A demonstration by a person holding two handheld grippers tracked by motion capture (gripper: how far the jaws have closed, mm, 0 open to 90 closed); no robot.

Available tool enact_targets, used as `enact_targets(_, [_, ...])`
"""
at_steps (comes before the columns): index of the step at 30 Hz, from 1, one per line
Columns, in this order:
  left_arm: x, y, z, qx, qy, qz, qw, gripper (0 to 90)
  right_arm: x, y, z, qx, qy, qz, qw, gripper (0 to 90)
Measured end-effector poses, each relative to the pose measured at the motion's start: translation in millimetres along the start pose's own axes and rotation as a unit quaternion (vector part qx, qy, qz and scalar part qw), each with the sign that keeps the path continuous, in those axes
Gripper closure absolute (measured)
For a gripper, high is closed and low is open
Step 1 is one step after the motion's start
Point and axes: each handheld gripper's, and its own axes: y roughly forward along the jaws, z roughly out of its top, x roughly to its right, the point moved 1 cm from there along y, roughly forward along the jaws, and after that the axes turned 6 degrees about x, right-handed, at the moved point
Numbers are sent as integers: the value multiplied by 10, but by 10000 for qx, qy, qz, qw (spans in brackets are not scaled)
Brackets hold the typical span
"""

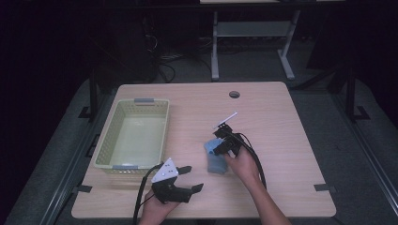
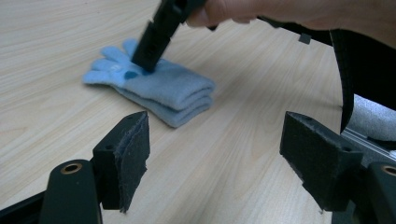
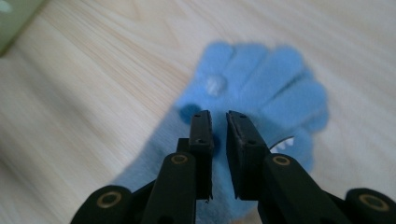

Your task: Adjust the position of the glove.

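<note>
The right gripper (image 3: pixel 218 122) has its jaws drawn nearly together on the light blue fleece glove (image 3: pixel 254 100), pinching a small fold of fabric at the palm, just behind the glove's fingers. The glove lies flat on the bench (image 1: pixel 277 122), doubled over itself in layers, as the left gripper view shows (image 2: pixel 159 88). The left gripper (image 1: pixel 190 178) hovers near the front edge of the bench with its jaws spread wide and nothing between them, the glove well ahead of them.

The main risk, as I judge it, is a shallow pinch: the jaws seem to hold only the top layer, so on lifting, the fleece may slip free or the glove may unfold and dangle, dragging its lower layer along the bench. If the pale green basket (image 1: pixel 133 136), off to the left of the pinching jaws, is the destination, a hanging cuff could catch on its rim. The trailing cable by the right hand (image 1: pixel 244 161) could also snag the glove on the way.
</note>
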Motion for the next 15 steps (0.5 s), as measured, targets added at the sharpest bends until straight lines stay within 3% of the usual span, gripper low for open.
enact_targets(3, [-6,10,-2,-17,-9,6,10000,238,52,18,-53,18,143,51,9999,788])
enact_targets(9, [4,29,-12,-52,-5,2,10000,239,38,-44,-16,252,122,51,9996,788])
enact_targets(15, [-10,8,-8,-31,-17,21,10000,242,68,19,-20,96,164,-103,9998,796])
